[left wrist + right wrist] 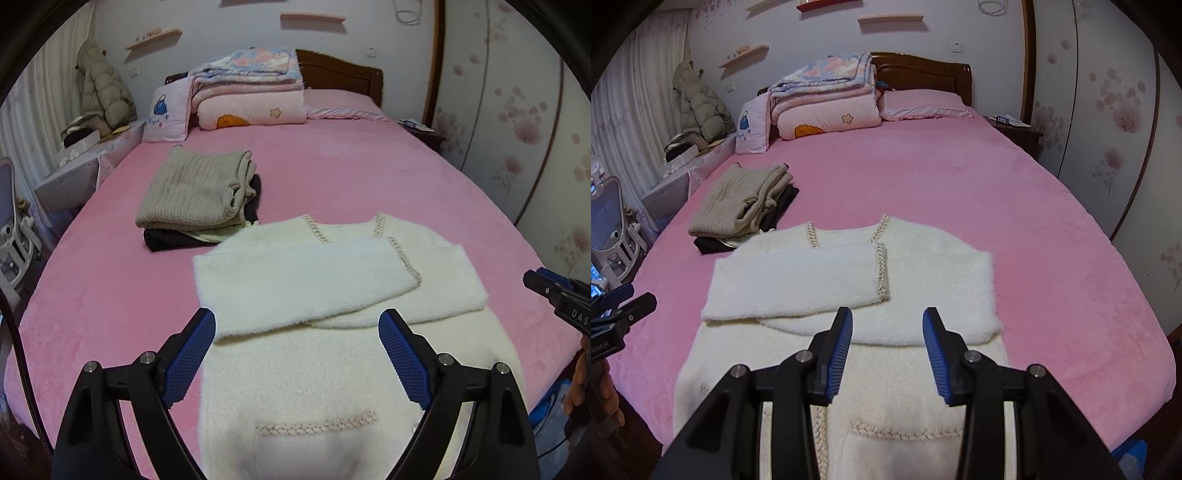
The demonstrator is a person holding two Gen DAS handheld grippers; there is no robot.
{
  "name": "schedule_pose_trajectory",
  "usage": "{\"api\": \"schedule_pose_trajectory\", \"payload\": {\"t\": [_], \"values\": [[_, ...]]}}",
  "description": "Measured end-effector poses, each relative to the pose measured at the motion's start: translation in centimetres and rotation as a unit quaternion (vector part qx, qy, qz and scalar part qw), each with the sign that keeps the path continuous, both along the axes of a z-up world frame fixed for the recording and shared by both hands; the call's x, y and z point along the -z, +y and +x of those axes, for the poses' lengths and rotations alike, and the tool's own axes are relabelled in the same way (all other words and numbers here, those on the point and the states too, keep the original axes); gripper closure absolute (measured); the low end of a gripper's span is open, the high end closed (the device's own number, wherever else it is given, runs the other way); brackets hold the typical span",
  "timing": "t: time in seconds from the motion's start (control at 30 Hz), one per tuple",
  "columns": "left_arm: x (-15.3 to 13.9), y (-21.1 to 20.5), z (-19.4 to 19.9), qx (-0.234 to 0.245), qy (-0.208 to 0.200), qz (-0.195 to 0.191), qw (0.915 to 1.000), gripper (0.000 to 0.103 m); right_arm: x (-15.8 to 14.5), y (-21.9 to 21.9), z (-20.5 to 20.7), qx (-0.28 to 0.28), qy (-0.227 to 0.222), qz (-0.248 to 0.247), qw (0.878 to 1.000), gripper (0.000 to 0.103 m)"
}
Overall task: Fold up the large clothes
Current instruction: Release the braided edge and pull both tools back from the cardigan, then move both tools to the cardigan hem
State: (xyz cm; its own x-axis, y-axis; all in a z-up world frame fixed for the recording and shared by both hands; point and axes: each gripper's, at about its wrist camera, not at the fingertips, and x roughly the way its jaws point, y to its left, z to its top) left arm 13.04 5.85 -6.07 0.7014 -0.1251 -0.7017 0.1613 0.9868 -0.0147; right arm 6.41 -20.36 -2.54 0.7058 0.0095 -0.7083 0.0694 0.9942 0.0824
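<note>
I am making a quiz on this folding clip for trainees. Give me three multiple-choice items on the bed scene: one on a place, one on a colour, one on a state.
1. Where is the stack of folded clothes relative to the white cardigan?
A. Beyond it, to the left
B. On top of it
C. On the floor

2. What colour is the bedspread?
A. Blue
B. Pink
C. Grey

3. How do the cardigan's sleeves lie?
A. Spread out sideways
B. Hanging off the bed
C. Folded across the chest

Answers: 1 A, the stack sits farther up the bed on the left. 2 B, pink shows all around the clothes. 3 C, both sleeves cross the front.
</note>
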Motion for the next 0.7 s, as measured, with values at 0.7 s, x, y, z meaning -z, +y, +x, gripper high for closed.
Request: {"api": "schedule_pose_trajectory", "payload": {"t": [0.7], "values": [[4.8,4.6,-14.4,0.020,0.001,-0.037,0.9991,0.014,1.8,-3.9,-14.1,-0.020,-0.055,0.026,0.998,0.061]]}}
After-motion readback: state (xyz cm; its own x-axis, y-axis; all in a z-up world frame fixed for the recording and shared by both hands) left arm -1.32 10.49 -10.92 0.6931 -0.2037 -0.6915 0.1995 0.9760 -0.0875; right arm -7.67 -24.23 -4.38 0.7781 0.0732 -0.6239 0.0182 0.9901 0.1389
